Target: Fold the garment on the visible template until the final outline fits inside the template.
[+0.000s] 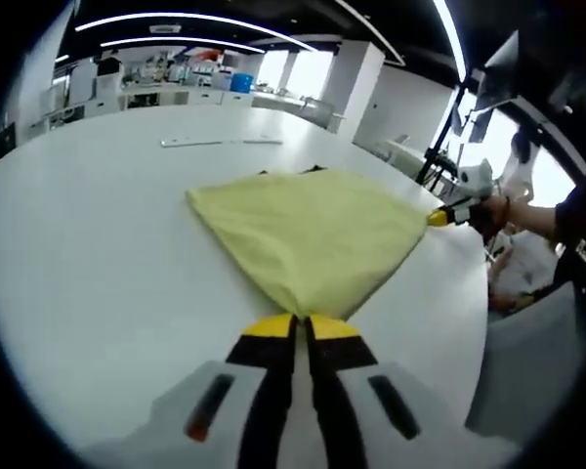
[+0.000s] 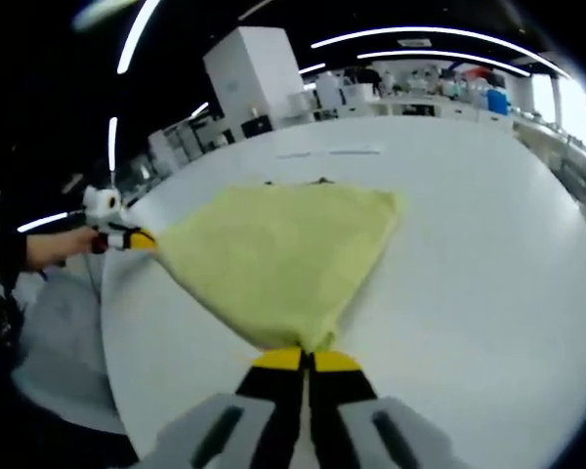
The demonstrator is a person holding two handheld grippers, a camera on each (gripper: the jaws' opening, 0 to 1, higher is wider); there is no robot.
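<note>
Both the left gripper (image 1: pixel 302 327) and the right gripper (image 2: pixel 306 358) are clamped on corners of the soft yellow cloth garment (image 1: pixel 308 234), so uneven pulling probably skews the fold.

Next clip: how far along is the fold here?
Mid-fold. Already done: the yellow cloth garment is gathered into a compact shape on the white table. In hand: the left claw and right claw are each shut on a corner, holding it stretched. Left: lay it down; the dark marks at its far edge may be the template, so fit is unconfirmed.
</note>
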